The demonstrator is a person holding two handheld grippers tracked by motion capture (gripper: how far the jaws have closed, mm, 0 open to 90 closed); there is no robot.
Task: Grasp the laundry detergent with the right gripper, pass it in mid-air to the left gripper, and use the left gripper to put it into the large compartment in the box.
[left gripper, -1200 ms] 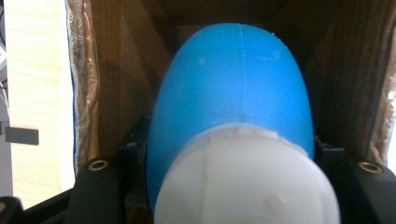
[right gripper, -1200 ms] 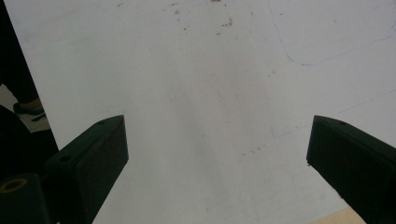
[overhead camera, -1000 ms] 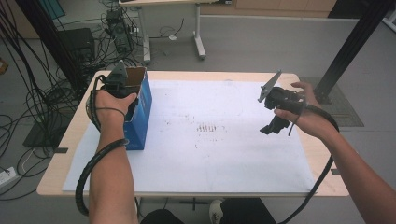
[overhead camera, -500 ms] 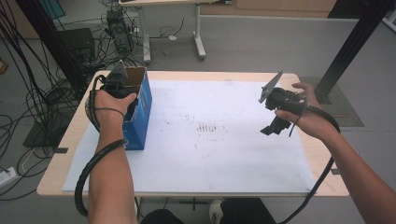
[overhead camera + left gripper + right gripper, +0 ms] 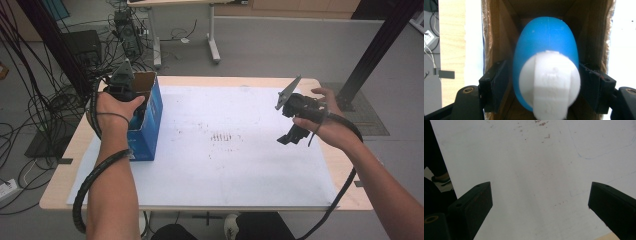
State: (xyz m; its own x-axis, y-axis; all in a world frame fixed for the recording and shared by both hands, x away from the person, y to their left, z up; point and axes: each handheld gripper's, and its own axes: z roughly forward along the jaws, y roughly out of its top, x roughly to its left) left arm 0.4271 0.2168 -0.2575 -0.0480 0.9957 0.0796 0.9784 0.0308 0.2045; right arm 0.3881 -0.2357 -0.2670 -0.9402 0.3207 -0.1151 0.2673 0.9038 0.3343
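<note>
A: Left gripper view had the blue egg-shaped toy (image 5: 544, 57) with its white base (image 5: 550, 85) sitting between the jaws of the left gripper (image 5: 546, 87), down inside the open cardboard box (image 5: 499, 37). The pads flanked it closely; on the left side a thin gap seemed to show, so I'd call the jaws parted rather than clamped.

B: And the box?

A: In the high view the blue box (image 5: 150, 117) stood at the desk's far left corner, on the white sheet (image 5: 225, 165), with the left gripper (image 5: 122, 82) poked into its top.

B: What could have gone wrong?

A: The jaws had just been opening with the toy between them. If it wasn't resting on the bottom, it could have dropped and tipped. Pulling out at a slant might also have snagged a cardboard wall and dragged the box toward the desk's left edge.

B: The other hand?

A: The right gripper (image 5: 295, 125) hovered above the desk's right side, jaws wide apart, nothing between them.

B: Any change from the earlier frame?

A: Hardly any: both hands and the box sat much where they were a second before.
</note>
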